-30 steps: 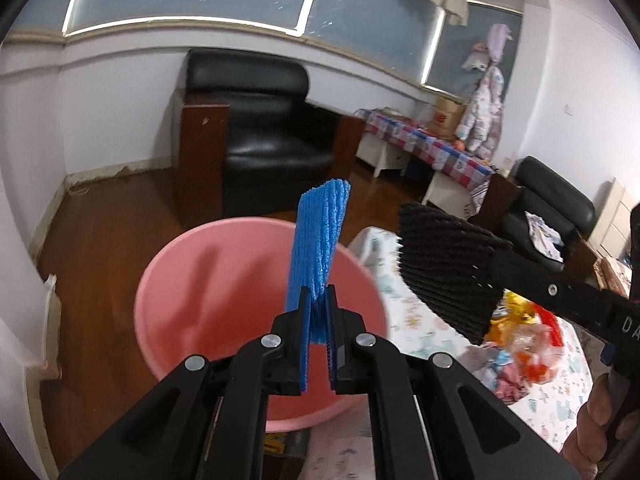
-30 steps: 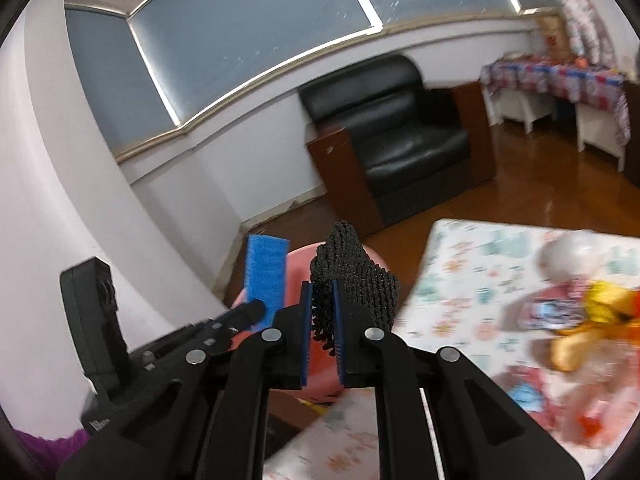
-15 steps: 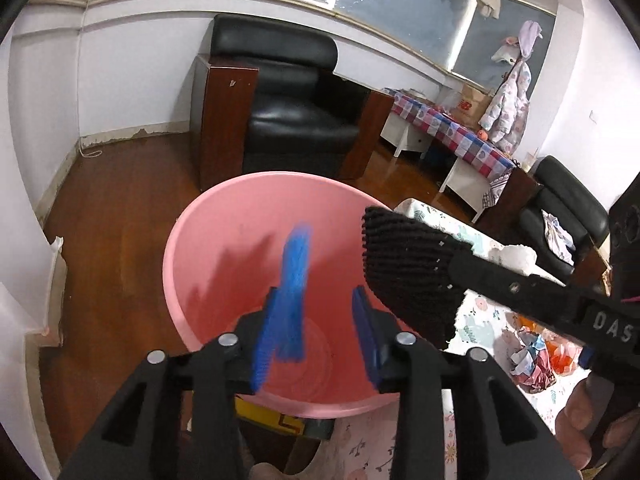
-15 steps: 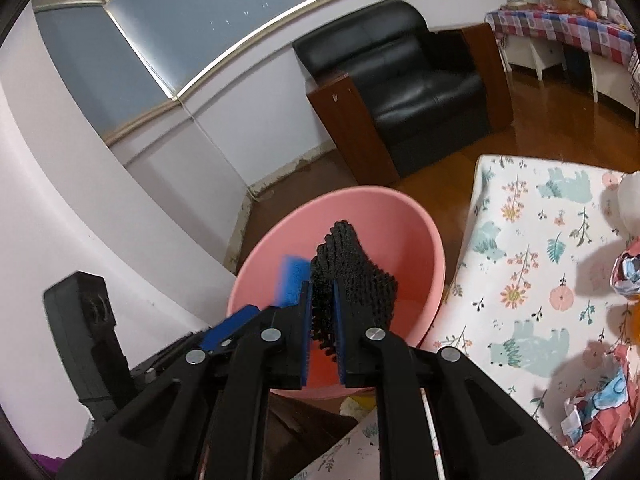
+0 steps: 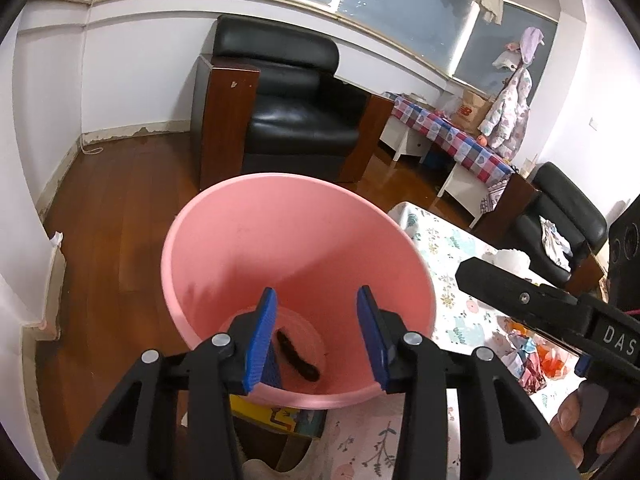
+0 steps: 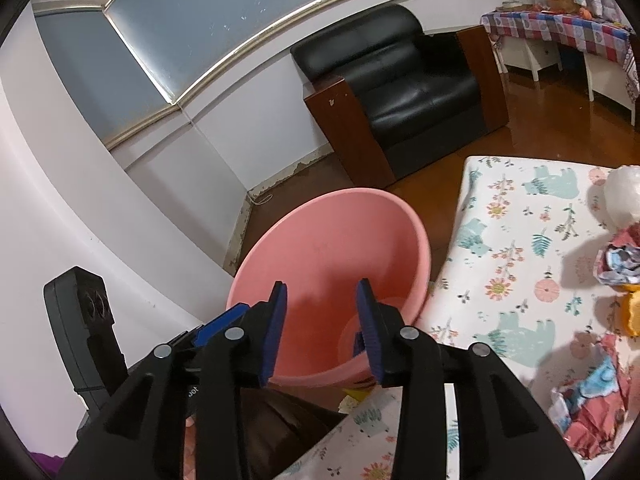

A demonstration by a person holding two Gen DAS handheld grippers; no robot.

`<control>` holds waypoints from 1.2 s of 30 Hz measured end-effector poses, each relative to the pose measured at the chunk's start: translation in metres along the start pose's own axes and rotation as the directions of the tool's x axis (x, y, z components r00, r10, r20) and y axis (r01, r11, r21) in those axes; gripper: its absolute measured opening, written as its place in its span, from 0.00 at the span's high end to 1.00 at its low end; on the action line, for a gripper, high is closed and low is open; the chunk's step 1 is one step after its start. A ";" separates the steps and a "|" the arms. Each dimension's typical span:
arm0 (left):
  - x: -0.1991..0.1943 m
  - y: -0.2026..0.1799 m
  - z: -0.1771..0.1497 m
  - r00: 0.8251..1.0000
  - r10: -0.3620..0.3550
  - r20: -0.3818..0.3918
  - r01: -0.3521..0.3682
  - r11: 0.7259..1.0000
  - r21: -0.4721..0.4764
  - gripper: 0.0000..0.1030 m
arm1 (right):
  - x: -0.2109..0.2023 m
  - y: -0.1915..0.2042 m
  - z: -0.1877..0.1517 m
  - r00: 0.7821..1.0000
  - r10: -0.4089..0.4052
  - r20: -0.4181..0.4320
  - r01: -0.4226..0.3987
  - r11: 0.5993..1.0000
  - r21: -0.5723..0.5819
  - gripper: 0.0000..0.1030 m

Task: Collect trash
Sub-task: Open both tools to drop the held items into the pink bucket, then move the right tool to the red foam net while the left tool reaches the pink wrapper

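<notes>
A black armchair point(image 5: 296, 116) stands far behind the big pink bucket point(image 5: 288, 240), and a table with a bear-print cloth point(image 6: 520, 280) sits just beside the bucket. The left gripper point(image 5: 316, 336) and right gripper point(image 6: 322, 328) both hang over the bucket with their fingers spread apart, holding nothing. A black scrap point(image 5: 298, 354) and a blue scrap point(image 5: 273, 364) lie at the bucket's bottom, while crumpled wrappers point(image 6: 584, 396) rest on the cloth.

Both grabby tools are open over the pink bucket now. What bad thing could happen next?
1. The left tool and right tool hang close together above the pink bucket, so they might bump on the way out.
2. The bucket sits beside the table edge; a knock could tip it.
3. The crumpled wrappers lie near the table's edge and might slide off.
</notes>
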State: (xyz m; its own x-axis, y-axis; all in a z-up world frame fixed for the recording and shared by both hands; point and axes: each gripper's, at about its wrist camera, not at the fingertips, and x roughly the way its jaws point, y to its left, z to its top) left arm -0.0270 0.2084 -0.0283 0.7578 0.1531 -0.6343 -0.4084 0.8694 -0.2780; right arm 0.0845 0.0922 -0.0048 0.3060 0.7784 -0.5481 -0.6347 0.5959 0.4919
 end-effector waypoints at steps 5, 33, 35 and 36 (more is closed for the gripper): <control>-0.002 -0.011 -0.002 1.000 -0.013 -0.003 0.013 1.000 0.027 0.60 | -0.012 -0.007 -0.007 0.999 -0.046 0.013 0.047 0.999 -0.012 0.64; 0.007 -0.105 -0.026 0.992 -0.101 -0.076 0.111 0.983 0.143 0.60 | -0.138 -0.061 -0.033 0.918 -0.324 0.229 0.332 0.943 0.004 0.64; 0.007 -0.110 -0.027 0.992 -0.100 -0.078 0.111 0.981 0.156 0.60 | -0.145 -0.067 -0.034 0.914 -0.329 0.237 0.334 0.942 0.018 0.64; 0.007 -0.114 -0.027 0.992 -0.100 -0.079 0.112 0.981 0.161 0.60 | -0.148 -0.069 -0.035 0.912 -0.332 0.242 0.337 0.941 0.023 0.64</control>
State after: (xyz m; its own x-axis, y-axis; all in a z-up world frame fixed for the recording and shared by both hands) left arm 0.0109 0.0982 -0.0204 0.7522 0.0279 -0.6583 -0.2338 0.9454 -0.2272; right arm 0.0584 -0.0715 0.0187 0.6610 0.5598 -0.4997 -0.4784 0.8274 0.2940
